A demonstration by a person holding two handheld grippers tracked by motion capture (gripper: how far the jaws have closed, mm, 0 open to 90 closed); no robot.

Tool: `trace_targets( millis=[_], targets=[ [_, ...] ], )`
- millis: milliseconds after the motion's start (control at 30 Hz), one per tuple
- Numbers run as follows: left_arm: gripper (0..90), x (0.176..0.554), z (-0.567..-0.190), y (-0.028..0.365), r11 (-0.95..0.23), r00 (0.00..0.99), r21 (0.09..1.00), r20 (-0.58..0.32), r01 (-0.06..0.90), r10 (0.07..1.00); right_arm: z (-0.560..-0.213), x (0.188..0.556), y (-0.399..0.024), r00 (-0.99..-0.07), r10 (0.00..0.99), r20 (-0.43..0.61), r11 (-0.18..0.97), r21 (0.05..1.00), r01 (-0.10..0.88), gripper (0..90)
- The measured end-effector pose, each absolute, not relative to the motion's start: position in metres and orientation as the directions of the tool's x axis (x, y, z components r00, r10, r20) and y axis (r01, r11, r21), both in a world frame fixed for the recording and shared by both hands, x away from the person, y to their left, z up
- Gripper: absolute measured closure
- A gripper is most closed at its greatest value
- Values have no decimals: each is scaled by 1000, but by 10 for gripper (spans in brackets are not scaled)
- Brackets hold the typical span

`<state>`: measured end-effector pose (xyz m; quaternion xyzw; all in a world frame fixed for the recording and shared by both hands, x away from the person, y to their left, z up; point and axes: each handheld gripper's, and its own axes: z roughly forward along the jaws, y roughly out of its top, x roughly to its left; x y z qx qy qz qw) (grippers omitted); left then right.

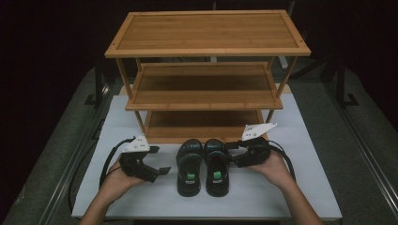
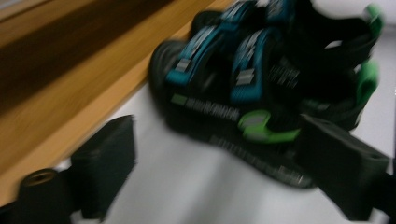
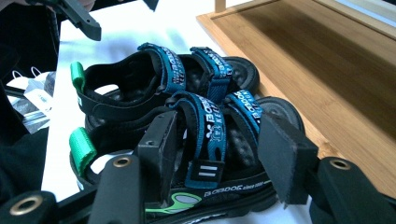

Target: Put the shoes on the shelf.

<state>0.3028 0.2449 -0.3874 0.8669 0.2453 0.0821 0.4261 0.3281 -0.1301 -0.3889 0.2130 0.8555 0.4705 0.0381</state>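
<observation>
Jaws of the right gripper [image 1: 233, 151] straddle the right sandal's [image 1: 217, 166] strap, not yet pinching; the left gripper [image 1: 159, 161] gapes empty beside the left sandal [image 1: 189, 166].

Two sandals sit side by side on the table [image 1: 305, 187], left sandal [image 1: 189, 168] touching right sandal [image 1: 217, 168], toes toward the shelf rack [image 1: 206, 79] just behind (its lowest shelf nearest them). Left gripper [image 1: 159, 160] lies left of the pair, right gripper [image 1: 230, 152] at the right sandal's side.
</observation>
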Motion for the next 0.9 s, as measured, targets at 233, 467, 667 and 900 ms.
trace_targets(
  millis=[233,467,667,900],
  targets=[
    [223,314,-381,218,-545,906,781,-64,306,418,-392,326,-128,-907,397,138,472,817,331,482],
    [474,321,-391,191,-600,934,750,-65,278,351,-400,325,-122,-905,401,142,496,797,345,549],
    [666,322,-396,186,-607,930,744,-53,280,365,-406,324,-116,-902,408,142,508,785,353,653],
    [700,322,-391,186,-578,918,767,-33,277,396,-403,323,-115,-892,434,124,493,796,350,685]
  ],
)
